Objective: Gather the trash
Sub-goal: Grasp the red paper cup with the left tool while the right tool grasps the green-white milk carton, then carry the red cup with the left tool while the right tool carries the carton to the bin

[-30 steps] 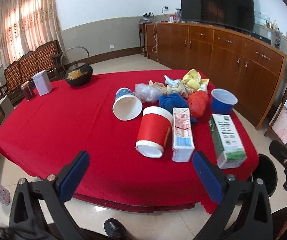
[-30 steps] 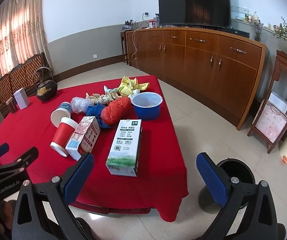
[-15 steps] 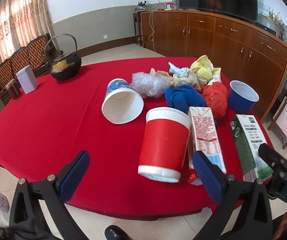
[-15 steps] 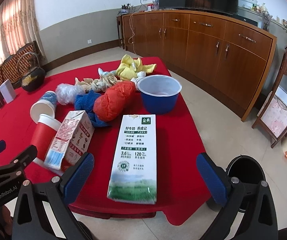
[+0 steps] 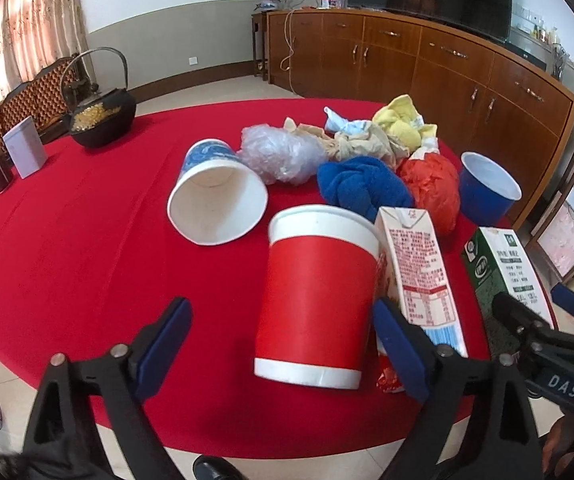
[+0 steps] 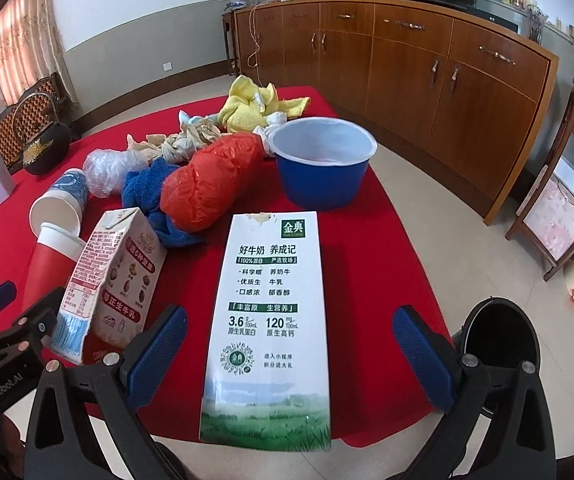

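Trash lies on the red table (image 5: pixel 67 240). A red paper cup (image 5: pixel 315 296) lies on its side between the open fingers of my left gripper (image 5: pixel 283 344). A pink milk carton (image 5: pixel 419 276) lies right of it. A green-and-white milk carton (image 6: pixel 271 320) lies flat between the open fingers of my right gripper (image 6: pixel 291 348). Behind are a blue-patterned paper cup (image 5: pixel 215 200), a clear plastic bag (image 5: pixel 283 152), a blue cloth (image 5: pixel 361 188), a red plastic bag (image 6: pixel 211 184), a blue bowl (image 6: pixel 323 164), crumpled paper (image 6: pixel 183 140) and a yellow cloth (image 6: pixel 251 104).
A black bin (image 6: pixel 499 344) stands on the floor right of the table. A black kettle (image 5: pixel 101 116) and a white box (image 5: pixel 25 152) sit at the table's far left. A wooden cabinet (image 6: pixel 427 68) runs along the back wall.
Both grippers have moved forward toward the table. The red cup now sits between my left fingers and the green-and-white carton between my right fingers. Nothing on the table has moved.
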Tool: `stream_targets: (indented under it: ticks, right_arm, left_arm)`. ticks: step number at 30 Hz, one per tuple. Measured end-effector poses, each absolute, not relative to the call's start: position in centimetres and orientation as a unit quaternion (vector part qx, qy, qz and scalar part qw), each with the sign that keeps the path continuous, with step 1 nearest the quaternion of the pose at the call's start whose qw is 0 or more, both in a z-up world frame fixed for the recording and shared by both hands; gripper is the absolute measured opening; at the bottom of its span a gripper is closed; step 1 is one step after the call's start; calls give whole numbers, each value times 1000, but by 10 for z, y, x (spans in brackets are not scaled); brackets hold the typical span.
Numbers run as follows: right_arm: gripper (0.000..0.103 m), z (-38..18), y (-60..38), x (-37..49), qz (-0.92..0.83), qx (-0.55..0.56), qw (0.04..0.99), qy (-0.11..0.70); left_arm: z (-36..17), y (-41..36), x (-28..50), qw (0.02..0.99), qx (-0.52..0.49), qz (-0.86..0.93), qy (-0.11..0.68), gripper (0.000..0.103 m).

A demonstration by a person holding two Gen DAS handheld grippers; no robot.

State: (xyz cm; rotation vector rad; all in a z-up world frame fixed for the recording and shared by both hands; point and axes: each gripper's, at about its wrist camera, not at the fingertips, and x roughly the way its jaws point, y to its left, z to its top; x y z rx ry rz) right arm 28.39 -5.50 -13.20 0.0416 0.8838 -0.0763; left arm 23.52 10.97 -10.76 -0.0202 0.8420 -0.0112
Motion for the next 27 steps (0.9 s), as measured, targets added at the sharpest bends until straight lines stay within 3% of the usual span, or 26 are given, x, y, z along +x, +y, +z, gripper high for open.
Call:
stream_targets:
  ticks: [5,10,14,15,16,27]
  right_arm:
    - [102,-136,-55,286,-33,24,902,429]
    - [85,-140,-58,288,-25,32,901,433]
    - [77,-143,-60,289,-22,33,899,436]
    - [68,-144,-60,288,-19,34,899,436]
    - [58,-145,-60,289,-16,34,898,438]
    - [57,-136,-61,275,12,30,904,426]
  left_arm:
    - [-111,114,236,908,-14,-9,419,85]
    - [-120,113,239,904,-12,-13,428,83]
    - [-122,113,241,903,-27,-25,428,68]
    - [-122,113,241,902,-30,-28,429,59]
    - [-123,113,241,903,-31,-28,428,59]
    - [-101,116,222,917,-31,-21,396,56]
